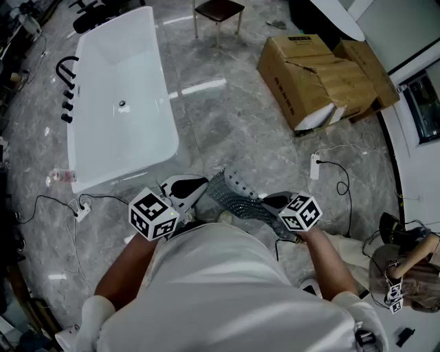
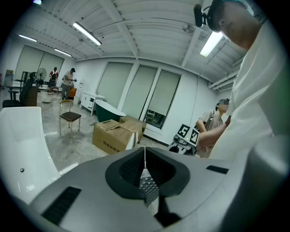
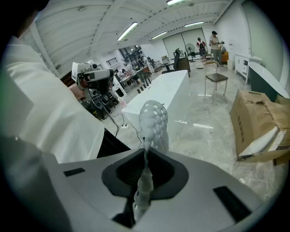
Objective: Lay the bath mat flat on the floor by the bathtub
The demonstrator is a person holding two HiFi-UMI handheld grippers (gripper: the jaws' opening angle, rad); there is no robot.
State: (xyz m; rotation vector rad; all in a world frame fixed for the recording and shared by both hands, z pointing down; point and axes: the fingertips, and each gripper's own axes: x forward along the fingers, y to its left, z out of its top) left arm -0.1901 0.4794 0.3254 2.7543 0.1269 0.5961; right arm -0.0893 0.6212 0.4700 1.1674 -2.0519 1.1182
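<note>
A grey, bumpy bath mat point(image 1: 237, 196) hangs between my two grippers, held up in front of the person's body above the marble floor. My left gripper point(image 1: 191, 190) is shut on one edge of it; the mat point(image 2: 148, 188) shows pinched between its jaws. My right gripper point(image 1: 273, 204) is shut on the other edge, and the mat point(image 3: 153, 122) sticks up past its closed jaws. The white bathtub point(image 1: 120, 96) stands at the upper left, a short way ahead of the left gripper.
An open cardboard box point(image 1: 320, 75) lies at the upper right, a small chair point(image 1: 218, 14) at the top. A black faucet point(image 1: 65, 86) is on the tub's left side. Cables and power strips point(image 1: 315, 166) lie on the floor. Another person point(image 1: 405, 271) crouches at the lower right.
</note>
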